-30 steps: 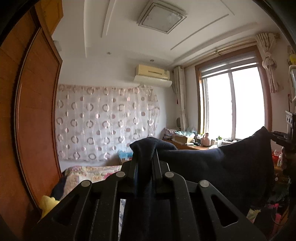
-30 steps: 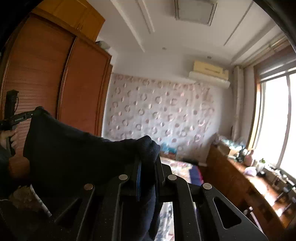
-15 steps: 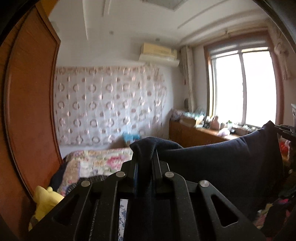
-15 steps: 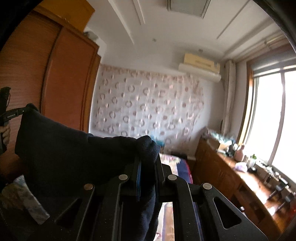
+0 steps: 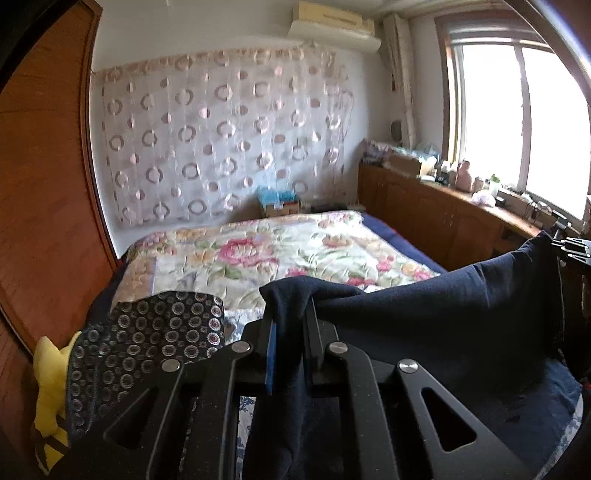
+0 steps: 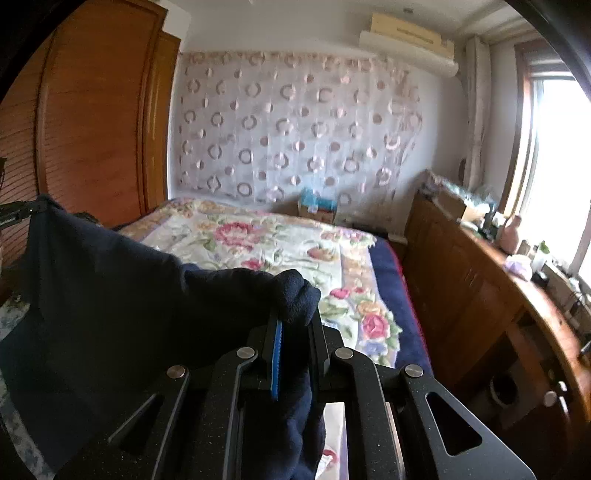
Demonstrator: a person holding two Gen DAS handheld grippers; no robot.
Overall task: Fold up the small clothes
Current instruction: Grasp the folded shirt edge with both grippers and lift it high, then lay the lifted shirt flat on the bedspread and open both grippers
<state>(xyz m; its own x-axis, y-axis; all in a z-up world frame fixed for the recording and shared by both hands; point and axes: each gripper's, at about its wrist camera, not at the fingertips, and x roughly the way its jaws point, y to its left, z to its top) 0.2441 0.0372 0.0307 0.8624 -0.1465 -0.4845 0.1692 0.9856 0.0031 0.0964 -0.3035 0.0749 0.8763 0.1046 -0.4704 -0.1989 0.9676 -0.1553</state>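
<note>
A small cardboard box [image 5: 279, 206] at the far edge of the bed, about 12 o'clock from the left gripper [image 5: 289, 325], with something blue bunched on top (contents too blurred to name). Same box [image 6: 317, 209] at 12 o'clock in the right wrist view.

Left gripper pinched nearly closed on one corner of a navy garment [image 5: 461, 306], cloth squeezed between the fingers and trailing down behind them. Right gripper [image 6: 295, 328] likewise clamped nearly closed on another corner of the navy garment [image 6: 110, 295]. Cloth stretched as a sheet between the two: away toward 3 o'clock in the left view, toward 9 o'clock in the right view, with the far corner held by the other gripper at the frame edge.

Beyond and below the cloth, a bed [image 5: 258, 254] under a floral quilt. A dark patterned cloth [image 5: 147, 339] at 9 o'clock of the left gripper, a yellow item [image 5: 50, 373] beside it (kind unclear). Wooden wardrobe [image 6: 92, 122] on the left, circle-print curtain [image 5: 221, 136] across the back wall, air conditioner [image 6: 410, 35] above, a cluttered wooden worktop [image 6: 491, 280] running under the window [image 5: 517, 122].
</note>
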